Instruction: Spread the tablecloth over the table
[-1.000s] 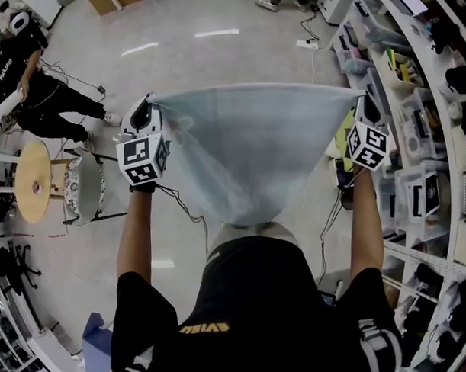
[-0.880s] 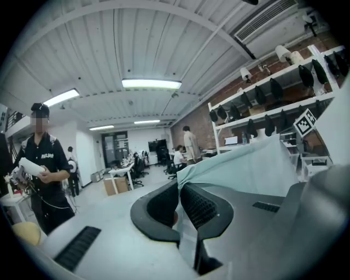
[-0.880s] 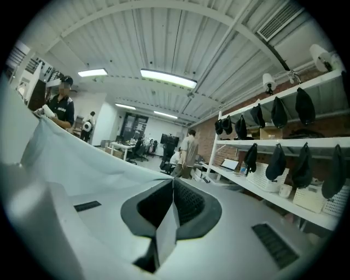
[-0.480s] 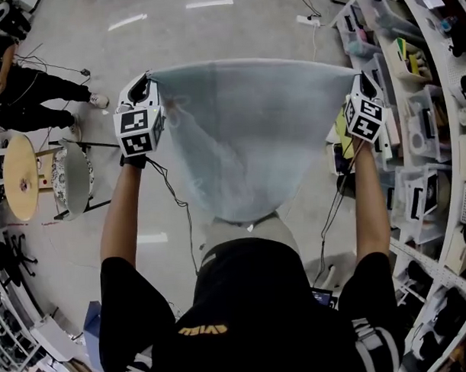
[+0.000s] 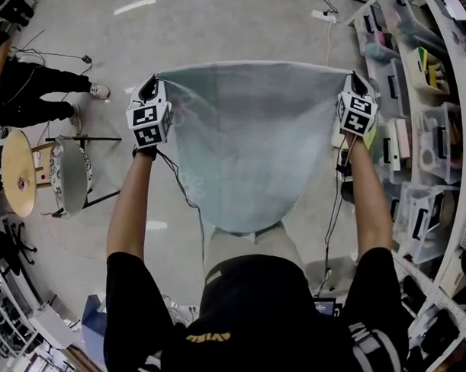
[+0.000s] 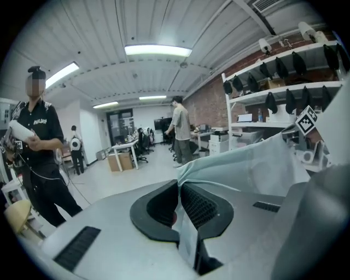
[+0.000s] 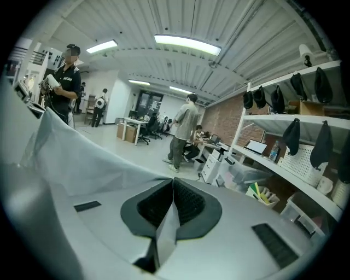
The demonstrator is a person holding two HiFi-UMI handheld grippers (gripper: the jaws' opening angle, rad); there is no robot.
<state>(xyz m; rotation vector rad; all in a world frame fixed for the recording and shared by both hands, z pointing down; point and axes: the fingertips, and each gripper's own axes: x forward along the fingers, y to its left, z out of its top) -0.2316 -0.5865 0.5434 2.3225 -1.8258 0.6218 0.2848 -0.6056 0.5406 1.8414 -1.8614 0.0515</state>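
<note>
Left gripper [image 5: 158, 85] and right gripper [image 5: 351, 83] are clamping corners of the pale blue fabric tablecloth [image 5: 254, 142]; round wooden stool [image 5: 19, 174] standing at nine o'clock, white shelving [image 5: 426, 148] at three.

My head camera is looking steeply down past my arms onto the floor [image 5: 235, 29]. The cameras on my left gripper [image 6: 179, 208] and right gripper [image 7: 172, 205] are sitting close behind my jaws, facing roughly level across the room, both sharing the tablecloth [image 6: 257, 164] and the standing person [image 7: 183, 131].
</note>
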